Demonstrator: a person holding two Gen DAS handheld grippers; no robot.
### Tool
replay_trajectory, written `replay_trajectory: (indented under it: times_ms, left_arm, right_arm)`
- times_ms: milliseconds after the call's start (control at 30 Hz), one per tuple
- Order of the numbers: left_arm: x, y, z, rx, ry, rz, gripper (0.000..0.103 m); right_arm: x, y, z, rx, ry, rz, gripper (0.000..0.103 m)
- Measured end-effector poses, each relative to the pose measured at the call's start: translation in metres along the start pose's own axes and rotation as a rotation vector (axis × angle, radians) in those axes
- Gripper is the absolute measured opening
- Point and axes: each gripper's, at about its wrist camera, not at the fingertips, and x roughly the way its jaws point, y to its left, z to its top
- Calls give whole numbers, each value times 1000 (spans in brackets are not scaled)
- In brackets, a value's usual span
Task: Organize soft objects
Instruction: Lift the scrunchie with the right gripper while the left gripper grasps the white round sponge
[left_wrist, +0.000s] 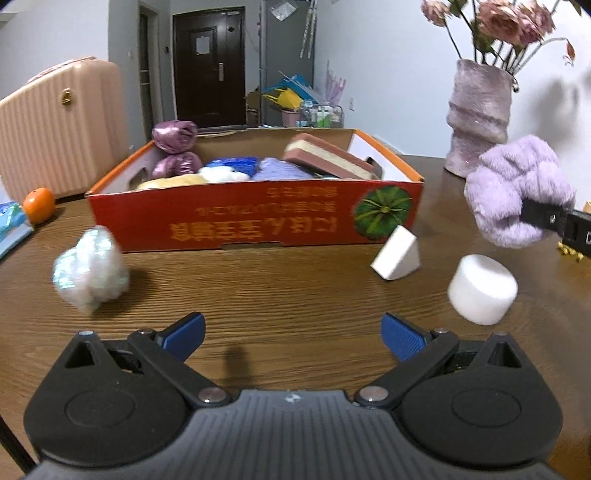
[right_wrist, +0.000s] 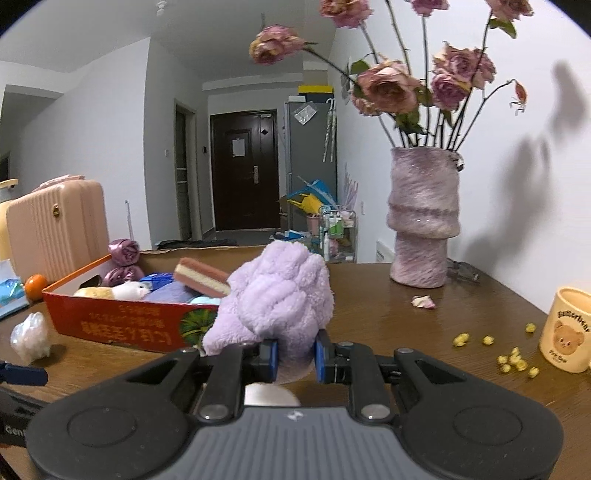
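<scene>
My right gripper (right_wrist: 295, 356) is shut on a fluffy lilac plush (right_wrist: 275, 299), held above the table to the right of the red cardboard box (left_wrist: 255, 218). In the left wrist view the same plush (left_wrist: 517, 195) hangs at the right, clamped by black fingers (left_wrist: 543, 216). My left gripper (left_wrist: 293, 338) is open over bare wood with nothing between its blue pads. On the table lie an iridescent white crumpled ball (left_wrist: 90, 271), a white foam wedge (left_wrist: 397, 254) and a white foam cylinder (left_wrist: 482, 290). The box holds several soft items, among them a pink striped sponge (left_wrist: 328, 157).
A purple vase (right_wrist: 423, 221) of dried roses stands at the back right, with a bear mug (right_wrist: 567, 330) and scattered yellow buds (right_wrist: 511, 360) beside it. An orange (left_wrist: 38, 205) and a blue packet (left_wrist: 11, 221) lie left of the box. A pink suitcase (left_wrist: 55, 129) stands behind.
</scene>
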Motion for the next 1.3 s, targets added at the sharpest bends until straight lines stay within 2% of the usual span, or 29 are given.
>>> replay_trajectory:
  times_ms: [733,1067,1100,1167,1233,1300]
  left_arm:
    - [27,-104,9,113,37,-170,103]
    - [48,-134,20,153,41,-172,103]
    - [51,-135,22,159,47,-174,102]
    - [56,-138,24,160,58,-183,92]
    - [61,-138,26,162,63,-194,72]
    - [65,-139,27,165,78,-212,61]
  right_arm:
    - [0,-61,0,-18,-7,-63,18]
    - [9,-73,-4,-12,28,-80,18]
    - [10,-73,-5,-8,32,-81,18]
    - [11,-73,-6,-6,37,-82,18]
    - [13,-72,-7,-9,42,-81,18]
    - [14,-71,-8,-16,43,-84,18]
